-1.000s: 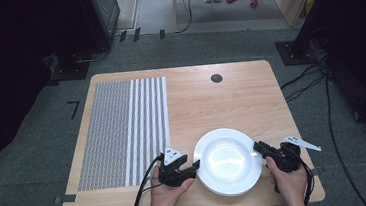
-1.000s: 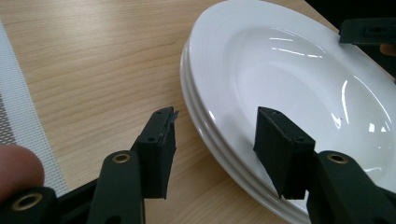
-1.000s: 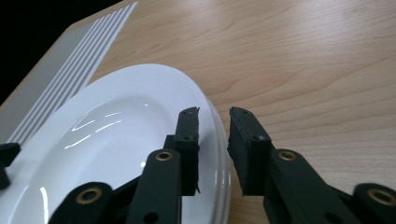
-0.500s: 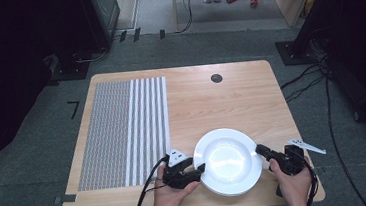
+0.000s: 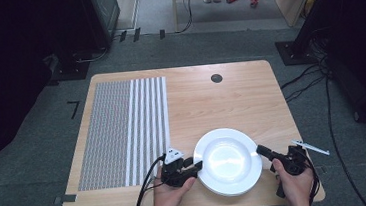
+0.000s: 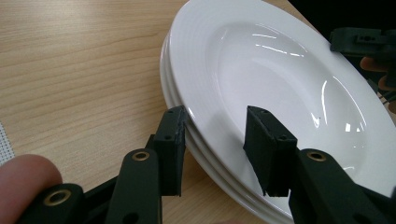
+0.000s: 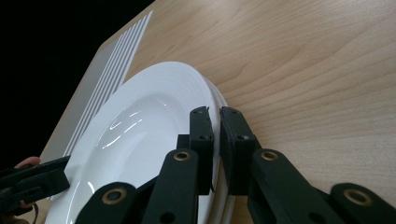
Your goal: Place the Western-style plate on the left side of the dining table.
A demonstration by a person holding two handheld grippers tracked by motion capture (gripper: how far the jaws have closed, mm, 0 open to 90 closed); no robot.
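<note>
Right gripper view: the black jaws of the right gripper (image 7: 215, 126) are seen clenched on the rim of the top plate of a stack of white round glazed ceramic plates (image 7: 144, 140), one jaw above the rim and one below, with hardly any gap between them. In the left gripper view, the jaws of the left gripper (image 6: 217, 140) are released; they straddle the near rim of the same top plate, one jaw outside the edge and one over the inner slope, and no contact with the far jaw can be confirmed.

The step in hand is judged to be a two-sided grasp of the top plate for lifting. It is best done by closing the left jaws fully on the top rim alone, so that the lower plates are not caught. Equal height should be kept on both sides, since a glazed rim is likely to slip if tilted.

In the high view, the stack is found at the near edge of the light wooden table (image 5: 230, 94), right of a grey and white striped mat (image 5: 123, 131). Both hands (image 5: 167, 200) are brought in from below, the grippers being held low and pointed inward at opposite rims.
</note>
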